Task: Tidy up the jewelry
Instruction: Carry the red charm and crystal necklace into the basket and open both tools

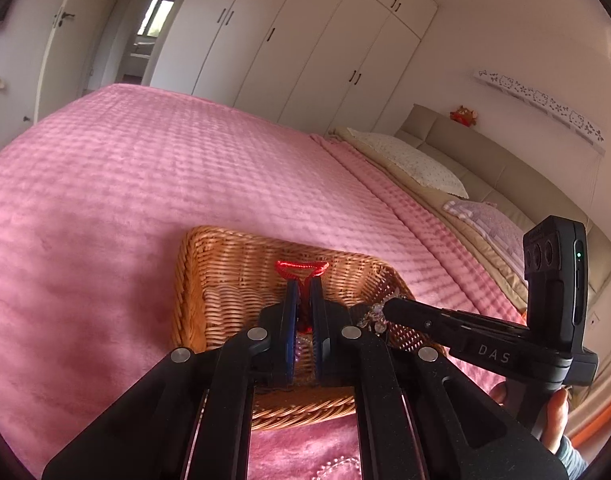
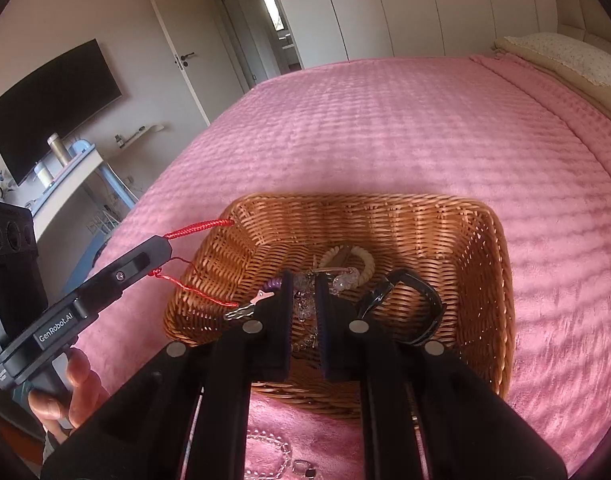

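Note:
A wicker basket [image 1: 193, 280] [image 2: 485, 248] sits on the pink bedspread. My left gripper [image 1: 304, 284] is shut on a red cord bracelet [image 1: 301, 267] and holds it over the basket's left rim; the cord [image 2: 197, 226] also shows in the right wrist view, hanging from the left gripper [image 2: 165, 248]. My right gripper [image 2: 304, 280] is shut on a clear crystal bead piece [image 2: 305, 300] just above the basket's inside; the beads [image 1: 375, 316] show at its tip in the left wrist view. In the basket lie a cream bead bracelet [image 2: 365, 264], a black watch [image 2: 421, 296] and a purple piece [image 2: 275, 284].
A clear bead chain [image 2: 273, 444] and a small ring [image 2: 301, 468] lie on the pink bedspread [image 2: 385, 140] in front of the basket. Pillows [image 1: 417, 164] and the headboard are to the right. A TV and a desk stand beyond the bed's left edge.

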`<state>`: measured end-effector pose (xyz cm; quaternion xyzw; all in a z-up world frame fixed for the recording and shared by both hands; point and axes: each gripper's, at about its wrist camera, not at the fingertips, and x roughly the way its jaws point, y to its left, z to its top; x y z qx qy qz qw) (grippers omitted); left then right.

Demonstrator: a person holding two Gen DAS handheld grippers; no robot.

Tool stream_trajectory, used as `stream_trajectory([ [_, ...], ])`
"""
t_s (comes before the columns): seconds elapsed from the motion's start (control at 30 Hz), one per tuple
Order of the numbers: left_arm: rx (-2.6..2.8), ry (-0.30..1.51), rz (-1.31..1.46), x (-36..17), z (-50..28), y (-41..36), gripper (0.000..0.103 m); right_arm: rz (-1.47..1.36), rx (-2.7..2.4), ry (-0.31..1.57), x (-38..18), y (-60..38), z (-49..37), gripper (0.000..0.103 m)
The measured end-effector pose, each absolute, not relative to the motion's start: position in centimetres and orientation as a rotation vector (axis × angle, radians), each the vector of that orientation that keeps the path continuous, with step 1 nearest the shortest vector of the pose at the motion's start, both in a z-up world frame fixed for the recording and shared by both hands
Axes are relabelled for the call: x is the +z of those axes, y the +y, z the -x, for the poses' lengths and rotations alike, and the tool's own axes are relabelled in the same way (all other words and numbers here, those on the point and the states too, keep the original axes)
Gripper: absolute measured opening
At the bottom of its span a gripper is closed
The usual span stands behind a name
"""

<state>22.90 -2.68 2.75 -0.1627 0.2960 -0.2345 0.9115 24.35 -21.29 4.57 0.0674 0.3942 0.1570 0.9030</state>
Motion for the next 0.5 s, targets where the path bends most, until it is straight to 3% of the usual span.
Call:
stream_trajectory([
  [0.5, -0.477, 0.707, 0.269, -0.8, -24.3, -4.1, 0.005, -0.102, 0.3, 0.889, 1.1, -20.5, -25.8, 0.009],
])
